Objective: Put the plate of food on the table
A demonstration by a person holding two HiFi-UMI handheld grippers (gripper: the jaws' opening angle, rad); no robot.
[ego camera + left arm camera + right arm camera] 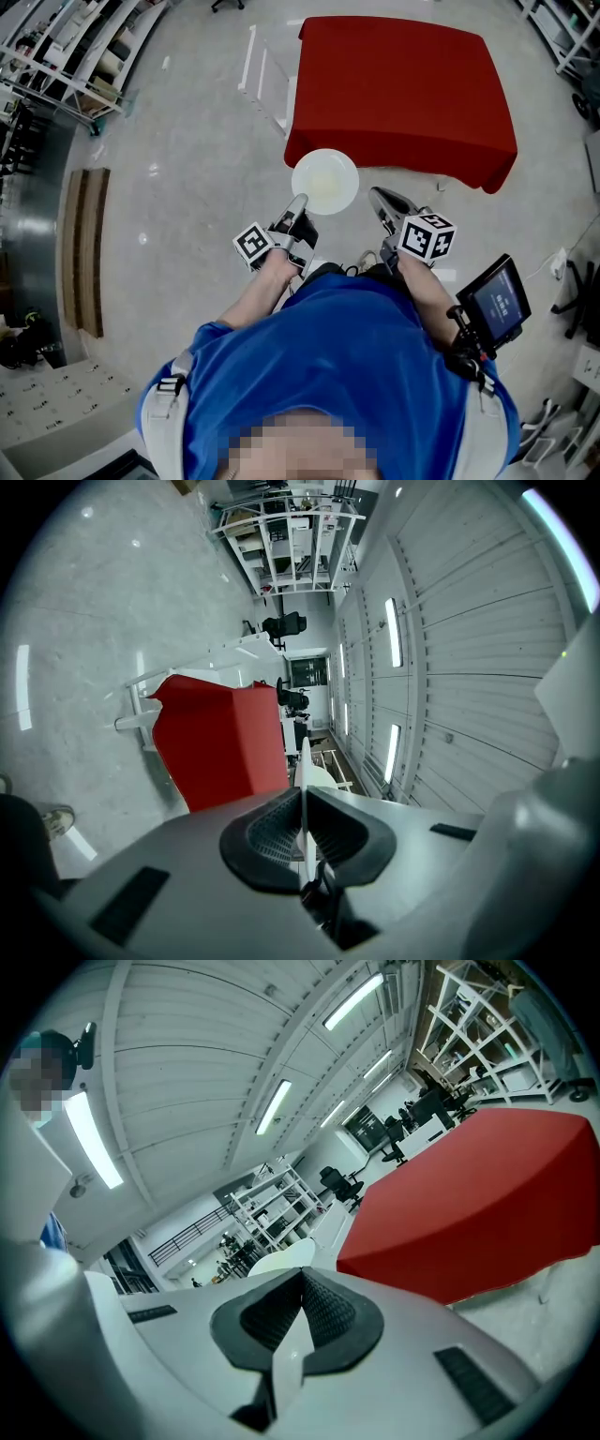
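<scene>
Head view: I see 1 round, smooth white plate (325,181) held over the glossy grey concrete floor (187,141), just short of the counter (403,94) draped in red cloth. Metal shelving (66,56) lines the room. The left gripper (300,200) has its ribbed fingers clamped on the near rim, and the right gripper (375,194) pinches the right rim.

Metal shelves (66,56) line the upper left of the grey floor (187,169), and brown wooden boards (86,248) lie flat nearer by. A white frame (249,56) stands farther along.
</scene>
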